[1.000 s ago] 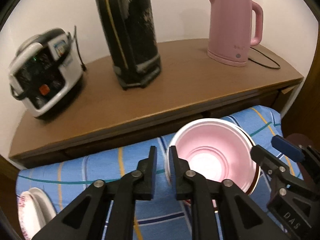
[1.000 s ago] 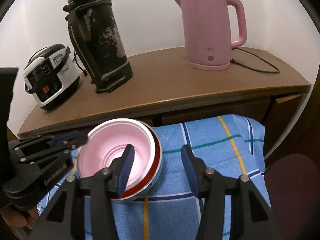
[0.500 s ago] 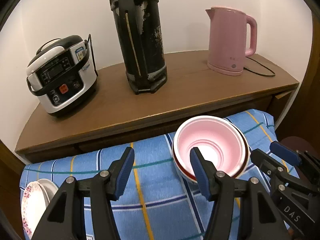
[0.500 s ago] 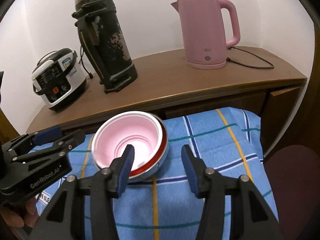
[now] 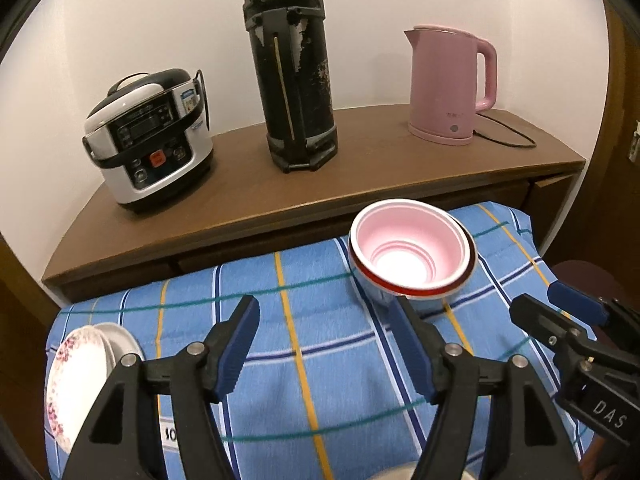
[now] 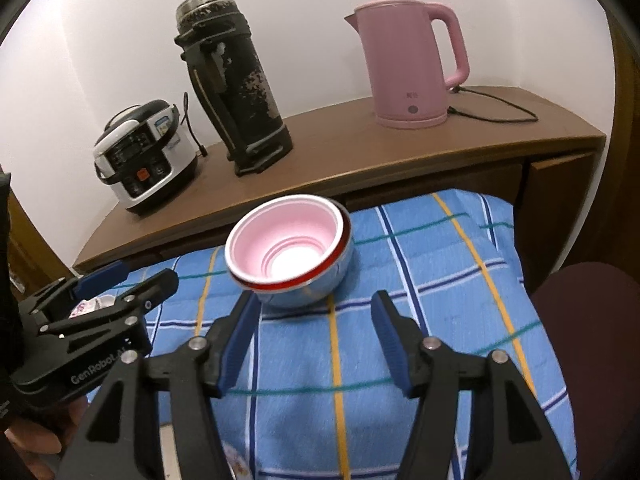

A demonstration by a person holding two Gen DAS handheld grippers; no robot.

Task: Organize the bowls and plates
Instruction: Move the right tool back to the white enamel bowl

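- Near the far edge of the blue plaid tablecloth, a pink plastic bowl sits nested in a red-rimmed steel bowl.
- At the cloth's left edge lie floral white plates.
- The left gripper is spreading, nothing between its jaws.
- The right gripper is also spreading, empty, just short of the bowls.

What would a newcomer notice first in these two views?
The pink bowl nested in a red-rimmed metal bowl on the blue plaid cloth, untouched ahead of both opening, empty hand-held grippers. Behind, the pink kettle stands rightmost on the wooden sideboard.
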